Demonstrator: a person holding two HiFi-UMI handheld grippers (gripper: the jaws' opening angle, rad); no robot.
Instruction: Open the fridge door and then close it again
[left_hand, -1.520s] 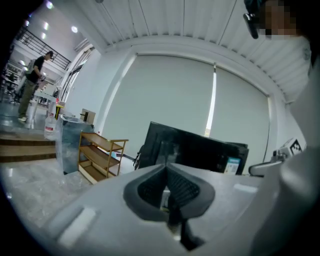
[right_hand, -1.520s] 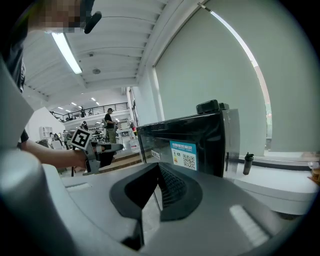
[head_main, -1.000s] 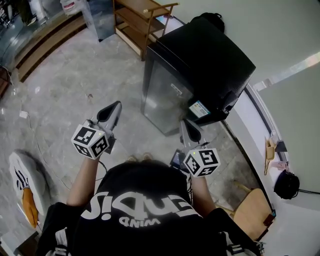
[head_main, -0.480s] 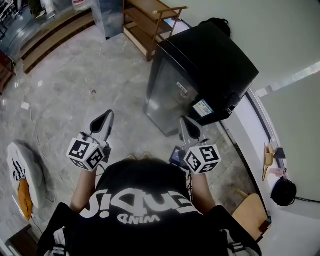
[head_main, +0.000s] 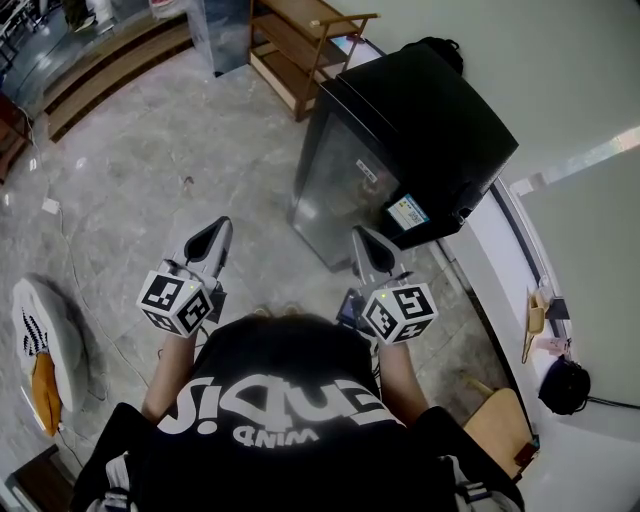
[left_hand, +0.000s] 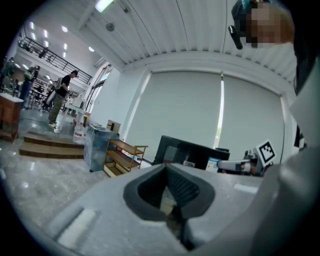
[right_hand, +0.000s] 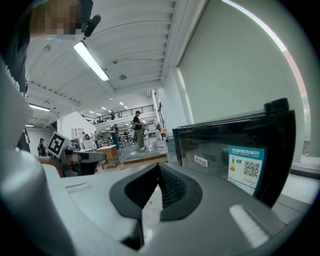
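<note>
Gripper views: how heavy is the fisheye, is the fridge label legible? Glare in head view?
Right gripper view: strong fisheye, dark round vignette; the fridge edges bow, its label is sharp enough to show a QR code, the ceiling light strip blows out. Left gripper view: same vignette, near fingers look soft. Head view: the wall curves, the floor has a mild sheen, no blur.

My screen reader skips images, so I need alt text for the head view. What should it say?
Seen from above, a person holds the left hand-held gripper and the right hand-held gripper, both shut and empty, before a black fridge with its door closed. A wooden shelf stands beyond it.
</note>
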